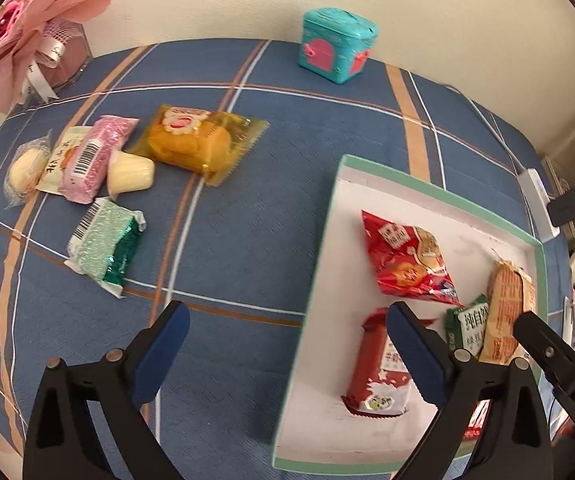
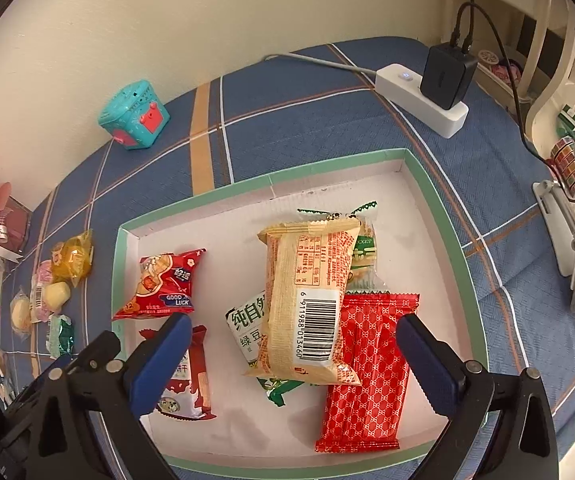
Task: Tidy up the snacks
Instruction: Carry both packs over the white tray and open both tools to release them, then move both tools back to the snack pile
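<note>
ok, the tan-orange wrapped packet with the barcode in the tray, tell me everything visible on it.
The tan-orange crinkled plastic snack packet is sealed, with serrated end seams, red print and a white barcode label facing up. It lies flat and lengthwise inside the green-rimmed white cardboard tray, stacked on the green-and-white packet and overlapping the edge of the red patterned wrapper. It sits between the open right claw fingers, untouched.

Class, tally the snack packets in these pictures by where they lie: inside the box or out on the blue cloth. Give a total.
Inside the box: 6, among them the orange packet
On the blue cloth: 6, among them the yellow cake packet
Total: 12
</note>
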`<state>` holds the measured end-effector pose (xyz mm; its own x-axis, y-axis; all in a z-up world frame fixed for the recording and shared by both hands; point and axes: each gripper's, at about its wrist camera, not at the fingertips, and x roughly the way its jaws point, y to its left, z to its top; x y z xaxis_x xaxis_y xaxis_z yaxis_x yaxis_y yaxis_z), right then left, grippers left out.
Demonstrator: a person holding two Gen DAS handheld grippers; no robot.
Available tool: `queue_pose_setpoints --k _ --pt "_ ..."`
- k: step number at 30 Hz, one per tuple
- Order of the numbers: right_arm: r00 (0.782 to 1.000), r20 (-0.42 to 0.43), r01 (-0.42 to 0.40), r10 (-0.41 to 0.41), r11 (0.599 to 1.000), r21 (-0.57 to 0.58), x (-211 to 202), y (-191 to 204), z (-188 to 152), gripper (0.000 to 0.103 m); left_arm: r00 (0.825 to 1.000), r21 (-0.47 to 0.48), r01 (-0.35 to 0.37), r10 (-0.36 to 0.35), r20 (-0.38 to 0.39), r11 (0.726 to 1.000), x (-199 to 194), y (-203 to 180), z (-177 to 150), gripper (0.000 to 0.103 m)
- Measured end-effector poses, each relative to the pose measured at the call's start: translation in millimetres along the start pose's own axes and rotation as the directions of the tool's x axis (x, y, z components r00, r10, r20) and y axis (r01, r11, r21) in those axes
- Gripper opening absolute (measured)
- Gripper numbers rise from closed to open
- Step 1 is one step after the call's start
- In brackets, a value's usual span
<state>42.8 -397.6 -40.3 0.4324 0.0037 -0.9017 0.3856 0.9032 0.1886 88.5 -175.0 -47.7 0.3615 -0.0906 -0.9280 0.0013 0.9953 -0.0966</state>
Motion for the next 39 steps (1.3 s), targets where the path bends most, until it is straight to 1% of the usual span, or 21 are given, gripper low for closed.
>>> queue_pose_setpoints --k 2,6,15,20,23,25,29,34,37,39 --pt "1.000 0.011 0.003 -0.003 1.000 -0.006 -4.3 2.5 -0.5 0.103 1.000 -0.010 0.003 -0.002 0.011 1.000 -2.7 4.2 2.1 0.099" --pt "0.999 0.031 -0.020 0.021 1.000 -0.021 -15.7 9.0 -3.2 0.103 0.999 -0.021 0.011 -0.011 0.032 1.000 -9.9 12.8 6.1 0.099" --pt "0.997 0.073 -0.031 0.037 0.996 -0.085 -40.7 33.1 -14.1 0.103 0.994 -0.035 0.033 -0.029 0.109 0.999 -32.4 37.7 16.9 0.099" --pt "0.996 0.077 -0.029 0.040 0.990 -0.138 -44.8 52.2 -20.3 0.103 0.992 -0.053 0.041 -0.034 0.121 0.998 -40.3 57.3 18.2 0.099" --pt "0.996 0.076 -0.037 0.050 0.986 -0.165 -45.5 64.9 -23.6 0.103 0.990 -0.062 0.001 0.008 0.137 0.998 -46.4 72.8 20.8 0.099" --pt "0.995 0.075 -0.050 0.065 0.981 -0.186 -45.4 75.2 -26.1 0.103 0.986 -0.066 -0.045 0.055 0.155 0.997 -49.9 85.7 23.0 0.099" --pt "0.994 0.056 -0.074 0.089 0.970 -0.230 -42.0 96.4 -32.7 0.103 0.980 -0.112 -0.094 0.112 0.162 0.989 -52.7 116.3 27.0 0.099" --pt "0.993 0.033 -0.096 0.109 0.955 -0.282 -36.0 125.1 -42.6 0.103 0.976 -0.181 -0.128 0.156 0.152 0.975 -53.1 153.3 28.4 0.099" --pt "0.992 0.015 -0.114 0.125 0.944 -0.309 -30.6 140.2 -47.9 0.103 0.974 -0.198 -0.134 0.165 0.154 0.971 -54.3 168.4 27.9 0.099" --pt "0.989 -0.012 -0.142 0.146 0.939 -0.314 -23.7 148.9 -51.0 0.103 0.972 -0.220 -0.132 0.169 0.160 0.967 -55.9 179.5 28.8 0.099"
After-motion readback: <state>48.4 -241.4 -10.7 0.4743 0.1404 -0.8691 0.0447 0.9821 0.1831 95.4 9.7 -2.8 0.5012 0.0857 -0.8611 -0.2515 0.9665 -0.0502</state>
